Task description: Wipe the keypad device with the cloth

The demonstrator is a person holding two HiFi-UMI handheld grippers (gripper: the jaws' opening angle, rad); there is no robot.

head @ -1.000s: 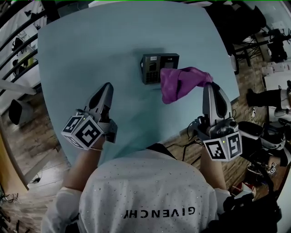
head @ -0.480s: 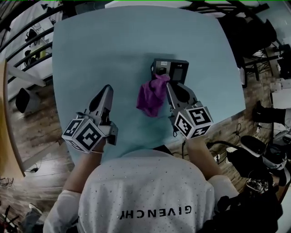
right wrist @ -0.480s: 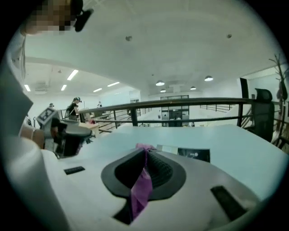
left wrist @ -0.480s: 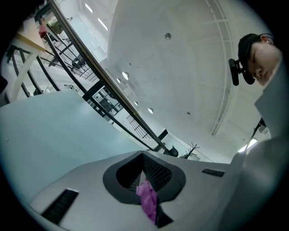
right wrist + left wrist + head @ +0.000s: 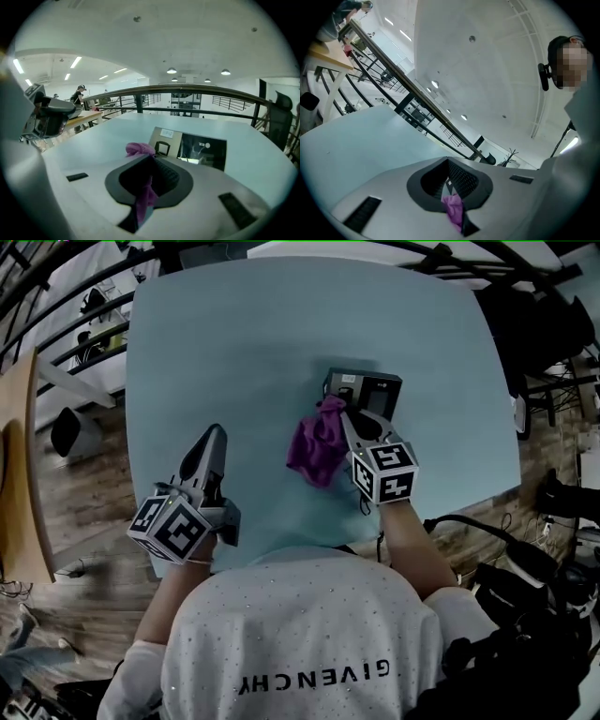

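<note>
- The light-blue table [image 5: 234, 352] fills the upper middle of the head view, and the keypad device [image 5: 375, 388] lies flat on it, right of centre.
- The right gripper [image 5: 347, 416] reaches in from below with its marker cube [image 5: 384, 472] behind. Its jaws are closed on the purple cloth [image 5: 315, 448].
- The cloth bunches at the jaw tips against the device's near left corner and hangs down-left onto the table. Cloth and gripper together hide that corner from the head view.
- In the right gripper view the device's dark screen [image 5: 202, 149] shows just past the purple bunch.
- The left gripper [image 5: 217, 432] hovers well apart at the lower left, over bare table. Its jaws are together, and its own view shows a small purple scrap [image 5: 453, 207] nipped in the slit.
- Around the table are wooden floor [image 5: 84, 474] and a dark railing [image 5: 56, 329] at the left, and black cables and gear [image 5: 525, 587] at the lower right.
- The person's white shirt [image 5: 300, 643] fills the bottom edge.
</note>
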